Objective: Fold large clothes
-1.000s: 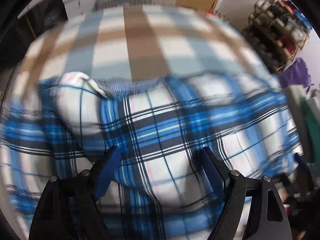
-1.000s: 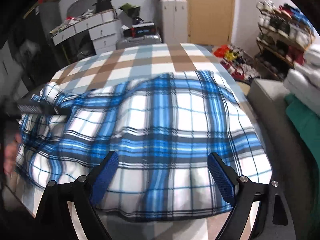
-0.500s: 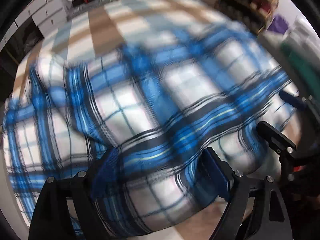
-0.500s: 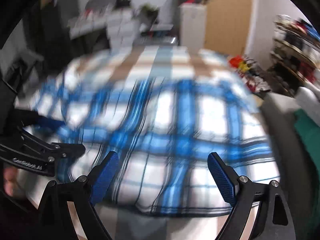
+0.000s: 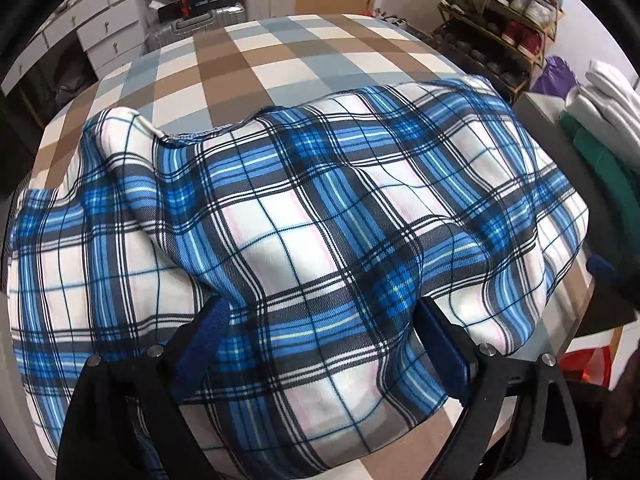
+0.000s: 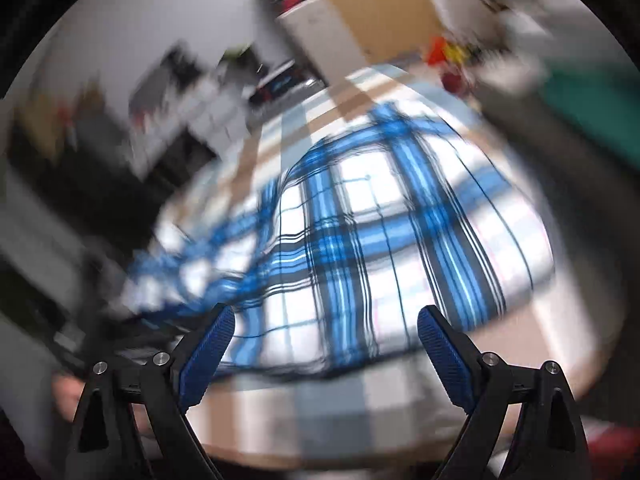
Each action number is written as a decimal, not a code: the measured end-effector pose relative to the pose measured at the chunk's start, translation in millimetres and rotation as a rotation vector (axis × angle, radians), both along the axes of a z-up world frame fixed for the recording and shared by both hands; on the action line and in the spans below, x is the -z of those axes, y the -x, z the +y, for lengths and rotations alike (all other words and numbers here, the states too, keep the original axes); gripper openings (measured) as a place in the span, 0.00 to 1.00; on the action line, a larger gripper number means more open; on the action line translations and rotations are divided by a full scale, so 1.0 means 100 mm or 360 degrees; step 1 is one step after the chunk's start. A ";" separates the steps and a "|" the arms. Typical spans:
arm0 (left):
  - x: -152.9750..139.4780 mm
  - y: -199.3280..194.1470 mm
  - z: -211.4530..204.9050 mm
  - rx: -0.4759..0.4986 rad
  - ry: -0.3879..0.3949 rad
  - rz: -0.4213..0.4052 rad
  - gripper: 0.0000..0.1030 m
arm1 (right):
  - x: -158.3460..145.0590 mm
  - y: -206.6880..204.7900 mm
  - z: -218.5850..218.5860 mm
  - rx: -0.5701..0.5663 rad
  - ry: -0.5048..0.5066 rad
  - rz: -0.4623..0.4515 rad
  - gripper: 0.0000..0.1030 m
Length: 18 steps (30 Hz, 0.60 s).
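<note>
A large blue, white and black plaid garment (image 5: 304, 216) lies spread and rumpled on a table with a brown, grey and white checked cloth (image 5: 256, 52). My left gripper (image 5: 320, 320) is open just above the garment's near part, with cloth bulging between its blue pads. The garment shows blurred in the right wrist view (image 6: 360, 240). My right gripper (image 6: 324, 328) is open and empty above the garment's near edge. One of its blue fingertips (image 5: 604, 270) shows at the right in the left wrist view.
A shoe rack (image 5: 500, 12) stands at the back right. Folded white and green clothes (image 5: 600, 120) are stacked on the right. White drawers (image 5: 92, 36) and a suitcase (image 5: 200, 16) stand behind the table. The table's near edge (image 5: 400, 452) is close below.
The left gripper has swung back leftward over the garment and its view has sharpened. The right gripper has tilted and moved fast, blurring its view. Both stay open.
</note>
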State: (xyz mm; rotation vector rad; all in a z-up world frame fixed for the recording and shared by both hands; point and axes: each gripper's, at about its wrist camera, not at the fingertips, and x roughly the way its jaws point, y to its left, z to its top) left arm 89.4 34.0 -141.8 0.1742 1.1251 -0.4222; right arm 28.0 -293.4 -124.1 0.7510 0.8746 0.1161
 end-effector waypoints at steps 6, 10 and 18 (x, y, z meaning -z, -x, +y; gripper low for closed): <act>0.31 -0.17 -0.11 0.0078 -0.0105 0.0008 0.90 | 0.43 -0.14 -0.38 0.0176 -0.0501 0.0233 0.92; 0.33 -0.16 -0.12 0.0054 -0.0123 -0.0015 0.91 | 0.41 -0.30 -0.48 0.0245 -0.0450 0.0206 0.94; 0.37 -0.21 -0.14 0.0043 -0.0129 -0.0030 0.94 | 0.34 -0.75 -0.22 0.0277 -0.0202 0.0216 0.97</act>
